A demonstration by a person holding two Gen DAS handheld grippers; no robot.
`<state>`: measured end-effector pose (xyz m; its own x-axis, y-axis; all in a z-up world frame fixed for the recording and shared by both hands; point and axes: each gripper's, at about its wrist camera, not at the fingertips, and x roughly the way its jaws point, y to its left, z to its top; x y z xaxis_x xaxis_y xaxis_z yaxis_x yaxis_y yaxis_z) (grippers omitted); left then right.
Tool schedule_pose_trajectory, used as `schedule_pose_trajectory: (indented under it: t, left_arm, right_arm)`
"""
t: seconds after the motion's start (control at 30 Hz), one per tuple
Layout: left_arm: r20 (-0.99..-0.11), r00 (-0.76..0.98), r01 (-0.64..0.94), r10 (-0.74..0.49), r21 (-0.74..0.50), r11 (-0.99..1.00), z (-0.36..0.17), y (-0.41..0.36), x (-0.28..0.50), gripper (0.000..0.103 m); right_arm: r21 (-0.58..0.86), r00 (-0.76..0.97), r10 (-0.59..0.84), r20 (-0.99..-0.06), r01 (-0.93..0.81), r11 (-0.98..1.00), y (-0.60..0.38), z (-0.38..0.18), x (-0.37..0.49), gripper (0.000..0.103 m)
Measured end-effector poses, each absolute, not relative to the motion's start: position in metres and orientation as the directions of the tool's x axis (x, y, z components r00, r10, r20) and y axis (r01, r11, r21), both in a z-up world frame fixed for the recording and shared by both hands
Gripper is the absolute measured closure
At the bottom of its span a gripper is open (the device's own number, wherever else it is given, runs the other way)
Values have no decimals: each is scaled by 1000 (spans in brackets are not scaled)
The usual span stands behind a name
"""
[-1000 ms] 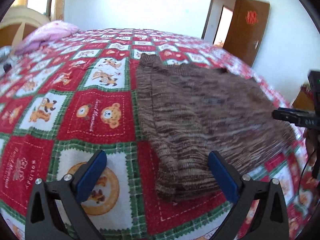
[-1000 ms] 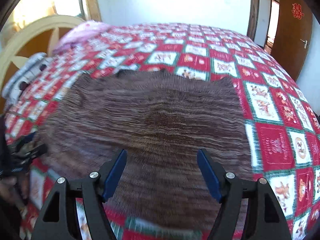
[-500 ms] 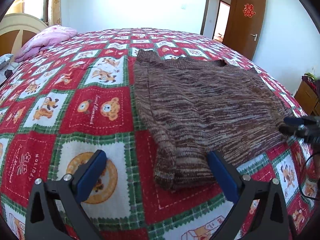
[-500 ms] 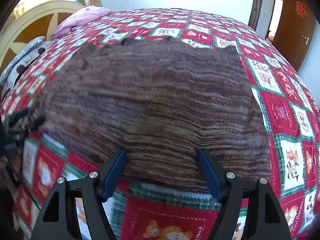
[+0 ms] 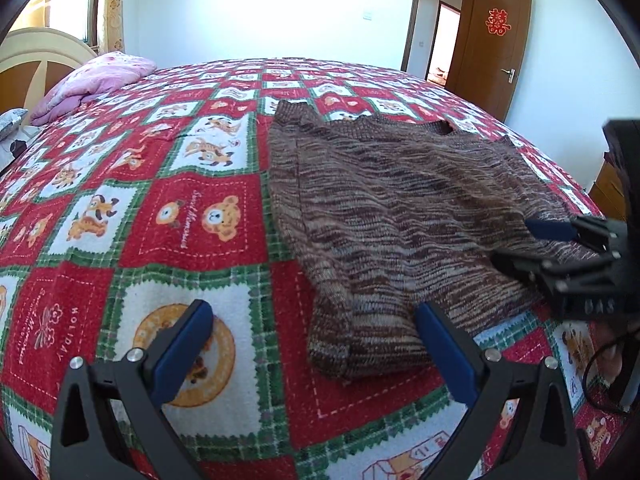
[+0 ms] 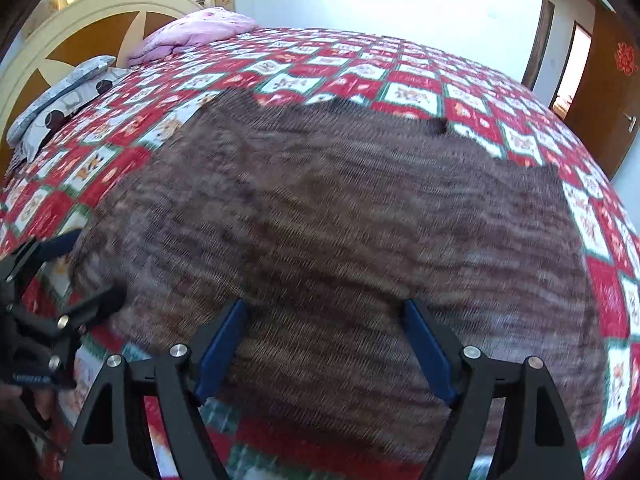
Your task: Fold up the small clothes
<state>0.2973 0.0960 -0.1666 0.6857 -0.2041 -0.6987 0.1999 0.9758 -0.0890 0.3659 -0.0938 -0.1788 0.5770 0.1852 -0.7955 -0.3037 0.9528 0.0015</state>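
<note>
A brown striped knit sweater (image 5: 400, 216) lies flat on the red and green checked bedspread (image 5: 200, 216). My left gripper (image 5: 312, 320) is open low over the sweater's near left corner, which sits between its blue pads untouched. In the right wrist view the sweater (image 6: 340, 220) fills the middle. My right gripper (image 6: 324, 312) hovers over its near hem, jaws opening, pads pressing nothing. From the left wrist view the right gripper (image 5: 520, 244) shows at the right edge over the sweater's near right part. The left gripper (image 6: 84, 268) shows at the left edge of the right wrist view.
A pink quilt (image 5: 96, 84) lies at the bed's far left by the cream and brown headboard (image 6: 80, 28). A grey patterned pillow (image 6: 64, 100) rests beside it. A brown door (image 5: 496, 48) stands open at the far right.
The right gripper has slid in from the right, over the sweater's near hem, and its jaws stand a little wider. The left gripper and the sweater have kept still.
</note>
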Motion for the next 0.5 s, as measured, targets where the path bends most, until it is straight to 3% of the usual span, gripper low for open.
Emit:
schedule_pose_trajectory:
  t: [0.23, 0.37, 0.5]
  left_arm:
    - [-696, 687, 200, -206, -92, 976, -165, 96, 294, 0]
    - [-681, 688, 199, -249, -152, 968, -156, 108, 287, 0]
    - [-630, 727, 168, -274, -223, 960, -137, 139, 277, 0]
  right_arm:
    - [26, 562, 204, -802, -308, 951, -95, -179, 358, 22]
    - [29, 563, 226, -795, -338, 941, -96, -171, 347, 22]
    - [-47, 646, 241, -724, -394, 918, -86, -151, 319, 22]
